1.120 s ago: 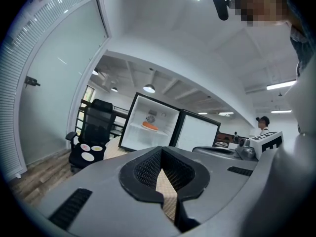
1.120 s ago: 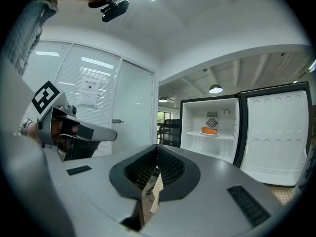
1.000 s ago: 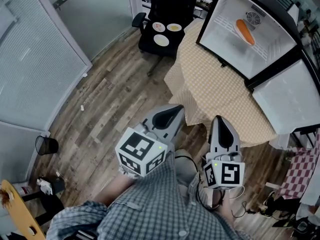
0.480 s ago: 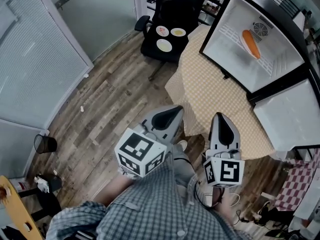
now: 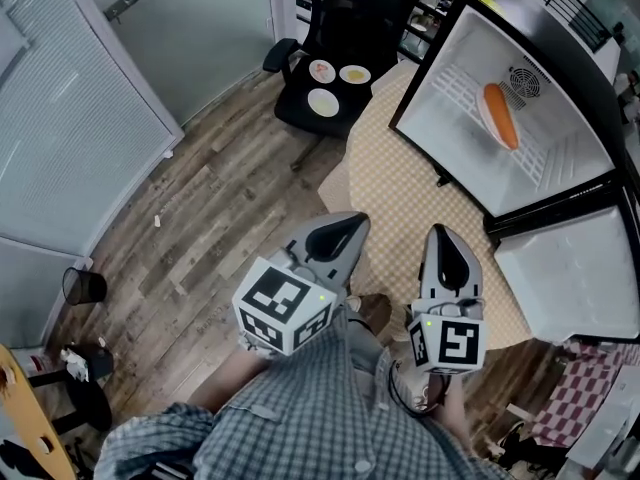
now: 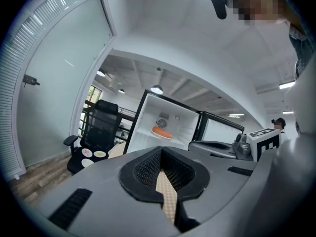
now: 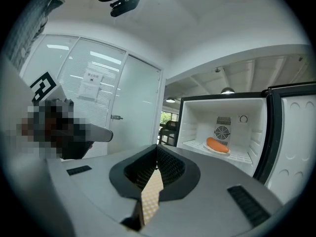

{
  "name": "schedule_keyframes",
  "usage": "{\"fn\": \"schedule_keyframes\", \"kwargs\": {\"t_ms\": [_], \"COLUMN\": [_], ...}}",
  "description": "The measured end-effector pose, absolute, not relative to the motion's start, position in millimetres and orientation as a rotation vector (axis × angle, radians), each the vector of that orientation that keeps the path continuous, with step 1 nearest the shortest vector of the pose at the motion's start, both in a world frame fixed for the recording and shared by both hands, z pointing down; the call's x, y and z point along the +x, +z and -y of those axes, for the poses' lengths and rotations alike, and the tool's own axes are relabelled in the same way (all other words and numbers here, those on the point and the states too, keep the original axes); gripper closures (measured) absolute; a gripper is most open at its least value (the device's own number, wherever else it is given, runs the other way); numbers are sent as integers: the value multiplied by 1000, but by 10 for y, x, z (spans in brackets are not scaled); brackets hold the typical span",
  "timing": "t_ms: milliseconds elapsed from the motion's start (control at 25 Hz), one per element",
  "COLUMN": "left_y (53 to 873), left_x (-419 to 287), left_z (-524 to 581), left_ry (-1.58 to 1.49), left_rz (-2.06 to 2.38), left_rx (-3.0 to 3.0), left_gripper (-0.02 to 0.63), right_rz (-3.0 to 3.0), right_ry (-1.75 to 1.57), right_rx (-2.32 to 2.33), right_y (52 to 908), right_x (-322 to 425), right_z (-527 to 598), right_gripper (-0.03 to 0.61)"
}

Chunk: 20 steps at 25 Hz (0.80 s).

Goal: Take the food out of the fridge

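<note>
Facing (head view): open fridge sits on the checked tablecloth, mouth toward the person.
Food (head view): orange sausage-shaped food on the fridge shelf, well apart from both grippers.
Door edge (head view): fridge door swung out to the right, over the table's right side.
Grippers (head view): left gripper and right gripper side by side, close to the person's body, tips near the table's near edge.
Open room (head view): bare cloth between the tips and the fridge mouth. Wood floor is open on the left. Office chair carrying three plates stands past the table's far-left corner.
Left gripper (left gripper view): jaws closed tip to tip, nothing between them; only cloth shows through the slit.
Food (left gripper view): straight above the jaw line, inside the fridge; chair off to the left.
Right gripper (right gripper view): jaws together, empty.
Food (right gripper view): ahead, right of the jaw line. Door edge runs down the frame's right; glass door is on the left.
</note>
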<state>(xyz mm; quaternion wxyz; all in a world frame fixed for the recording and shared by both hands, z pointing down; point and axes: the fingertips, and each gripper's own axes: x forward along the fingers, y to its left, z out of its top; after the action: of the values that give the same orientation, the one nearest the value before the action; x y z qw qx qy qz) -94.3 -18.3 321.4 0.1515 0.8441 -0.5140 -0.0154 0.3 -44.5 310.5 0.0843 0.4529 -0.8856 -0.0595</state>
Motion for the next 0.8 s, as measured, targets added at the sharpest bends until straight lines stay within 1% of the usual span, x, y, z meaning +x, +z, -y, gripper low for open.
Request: {"fn": "schedule_keyframes", "kwargs": {"t_ms": [520, 800], "left_y": [3047, 3026], "left_x": [-289, 92], "left_z": [1023, 1299], "left_ry": [-39, -2], "left_rz": [1411, 1324], "left_rx": [2495, 2553], "left_gripper": [607, 607], "right_rz": [2634, 2576], "right_ry": [-130, -117], "right_rx": [1464, 1560], "right_y": [3004, 3025], "right_x": [703, 1094], "right_z": [1207, 1386], "right_gripper": [568, 568]}}
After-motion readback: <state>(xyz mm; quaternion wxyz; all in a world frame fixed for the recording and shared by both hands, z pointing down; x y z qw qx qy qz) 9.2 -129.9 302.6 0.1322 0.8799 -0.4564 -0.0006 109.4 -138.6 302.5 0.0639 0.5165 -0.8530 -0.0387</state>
